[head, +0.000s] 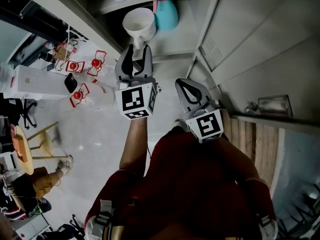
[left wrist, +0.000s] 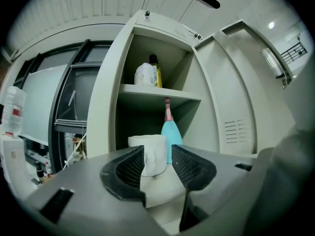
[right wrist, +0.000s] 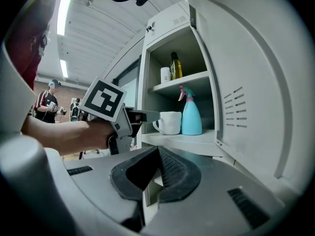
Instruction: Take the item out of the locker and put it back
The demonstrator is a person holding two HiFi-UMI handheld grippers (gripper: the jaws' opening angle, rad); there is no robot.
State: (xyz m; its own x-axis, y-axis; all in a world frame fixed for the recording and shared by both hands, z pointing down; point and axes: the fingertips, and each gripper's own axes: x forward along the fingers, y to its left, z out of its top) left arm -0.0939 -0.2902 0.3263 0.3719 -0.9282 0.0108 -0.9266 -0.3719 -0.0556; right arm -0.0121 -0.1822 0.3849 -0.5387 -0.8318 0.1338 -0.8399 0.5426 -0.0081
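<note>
The open locker (left wrist: 109,82) holds a spray bottle (left wrist: 173,135) on its lower shelf, with the white mug (left wrist: 147,149) just left of it near the front edge. The left gripper (left wrist: 157,162) is released, jaws apart either side of the mug's handle; the right gripper (right wrist: 156,157) is clenched, empty. Pulling back crooked could snag the handle, dragging the mug off

Background stuff: a light blue spray bottle (head: 166,14) with a pink trigger stands upright near the top centre of the head view. In the right gripper view, higher up, a dark oil bottle (right wrist: 174,66) stands just beside a white container (right wrist: 165,74). The head view's left side has a white box (head: 35,82), some red-and-white bits (head: 80,66) I can't identify, and a wooden stool (head: 42,144). At the right, a glass jar (head: 272,105) sits above wooden slats (head: 252,144).
</note>
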